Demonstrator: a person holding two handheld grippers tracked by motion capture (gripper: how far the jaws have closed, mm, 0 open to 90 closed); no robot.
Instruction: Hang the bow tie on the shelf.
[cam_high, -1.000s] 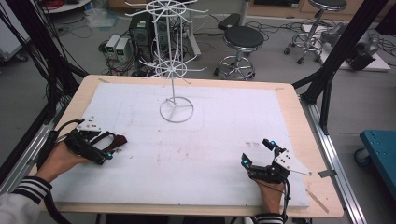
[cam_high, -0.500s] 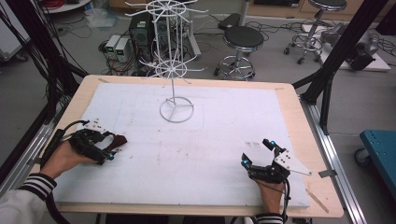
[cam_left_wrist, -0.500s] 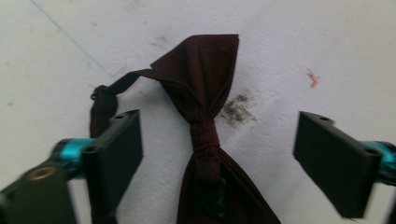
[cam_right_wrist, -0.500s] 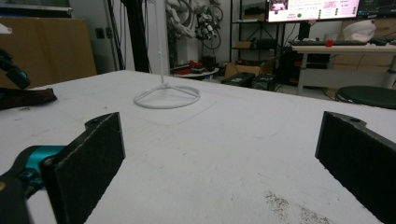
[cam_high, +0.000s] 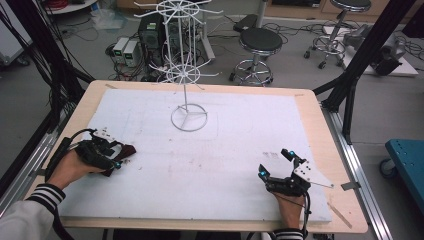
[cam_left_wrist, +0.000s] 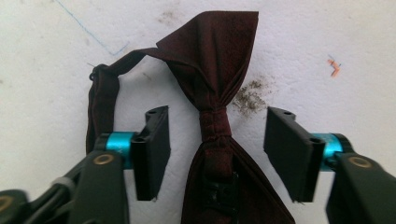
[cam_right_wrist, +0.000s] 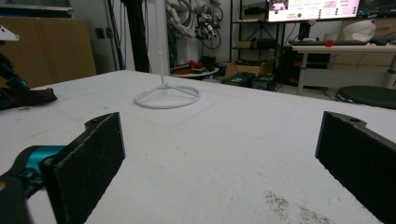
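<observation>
High view – white wire rack (cam_high: 189, 75) mid-table

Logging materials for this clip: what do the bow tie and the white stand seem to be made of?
Bow tie: dark maroon woven fabric, slightly sheened, going by its soft pleats gathered at a knot band. White stand: apparently thin metal wire with a white coat, given its slim rods, ring base and spoked hooks.
</observation>
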